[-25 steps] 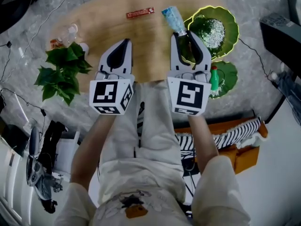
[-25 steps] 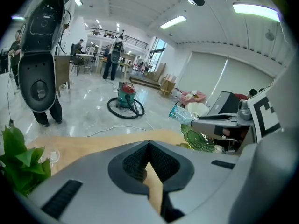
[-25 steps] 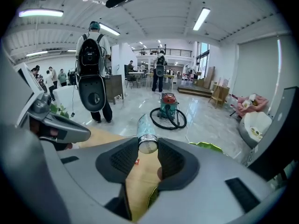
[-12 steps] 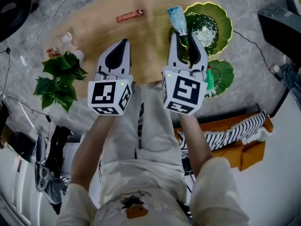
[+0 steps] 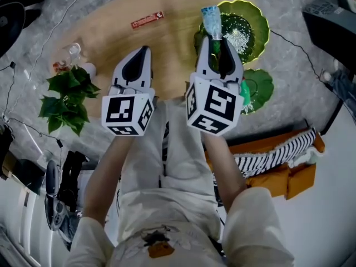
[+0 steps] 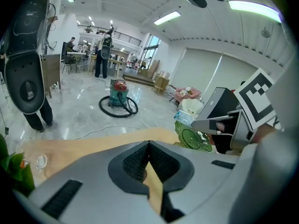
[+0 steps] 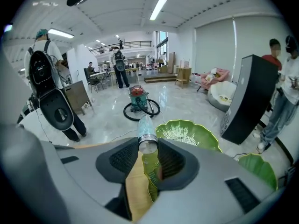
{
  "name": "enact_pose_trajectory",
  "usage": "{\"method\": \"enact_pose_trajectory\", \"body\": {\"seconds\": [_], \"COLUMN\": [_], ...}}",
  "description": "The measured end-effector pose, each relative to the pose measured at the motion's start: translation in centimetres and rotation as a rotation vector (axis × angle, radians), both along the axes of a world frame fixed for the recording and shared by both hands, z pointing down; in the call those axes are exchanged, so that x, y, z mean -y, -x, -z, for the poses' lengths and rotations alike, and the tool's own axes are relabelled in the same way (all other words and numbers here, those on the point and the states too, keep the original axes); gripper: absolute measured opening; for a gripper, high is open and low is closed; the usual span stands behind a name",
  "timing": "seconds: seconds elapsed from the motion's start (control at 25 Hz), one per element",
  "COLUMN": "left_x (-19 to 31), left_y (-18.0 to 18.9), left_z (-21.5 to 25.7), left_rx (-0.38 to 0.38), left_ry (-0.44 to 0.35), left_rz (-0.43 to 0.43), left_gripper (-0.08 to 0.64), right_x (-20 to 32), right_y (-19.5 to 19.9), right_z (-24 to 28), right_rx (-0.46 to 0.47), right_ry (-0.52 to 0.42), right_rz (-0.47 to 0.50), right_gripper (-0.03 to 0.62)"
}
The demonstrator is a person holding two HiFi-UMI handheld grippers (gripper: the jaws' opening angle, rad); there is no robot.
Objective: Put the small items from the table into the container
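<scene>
The right gripper [image 5: 218, 42] grips a pale blue packet [image 5: 211, 21], perhaps a small bottle, over the green leaf dish [image 5: 259, 25] at the table's [image 5: 167, 54] right edge. The left gripper [image 5: 142, 52] hovers closed, empty.

Bright, even indoor light.
Ceiling strips [image 7: 159, 8] above the fingers [image 7: 210, 181] gleam on the floor [image 7: 107, 120]; fisheye edges bend, darken.

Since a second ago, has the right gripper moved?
Yes: the right gripper, shut on the clear plastic bottle, has shifted right, closer to the green leaf-shaped dish and farther from the red wrapper.
</scene>
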State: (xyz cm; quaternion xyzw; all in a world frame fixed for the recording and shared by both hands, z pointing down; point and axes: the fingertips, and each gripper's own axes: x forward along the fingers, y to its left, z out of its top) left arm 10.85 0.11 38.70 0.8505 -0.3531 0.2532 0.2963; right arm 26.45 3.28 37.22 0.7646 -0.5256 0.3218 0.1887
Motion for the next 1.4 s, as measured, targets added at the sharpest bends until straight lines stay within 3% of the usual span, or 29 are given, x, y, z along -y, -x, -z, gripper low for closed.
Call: {"method": "enact_pose_trajectory", "body": {"seconds": [0.2,0.52,1.08,1.4], "left_x": [0.0,-0.2,0.0,-0.2], "left_y": [-0.5,-0.7,0.2,0.7], "left_z": [-0.2,-0.3,-0.5,-0.5], "left_rx": [0.003,0.004,0.005,0.006], "left_ry": [0.001,0.006,0.009,0.014], "left_rz": [-0.01,-0.016,0.006,0.012], "left_gripper": [0.0,0.0,0.0,0.0], "right_x": [-0.4,-0.7,-1.2,-1.2], "right_y": [-1.1,-1.7,-2.2,-1.8], "right_z": [-0.7,-1.6,-3.2,-2.8], "right_rx": [0.057,0.102,0.123,0.099], "right_ry": [0.009,0.025,0.057,0.052], "right_rz": [-0.127,-0.245,-0.35,-0.351], "right_gripper": [0.135,0.135,0.135,0.141]}}
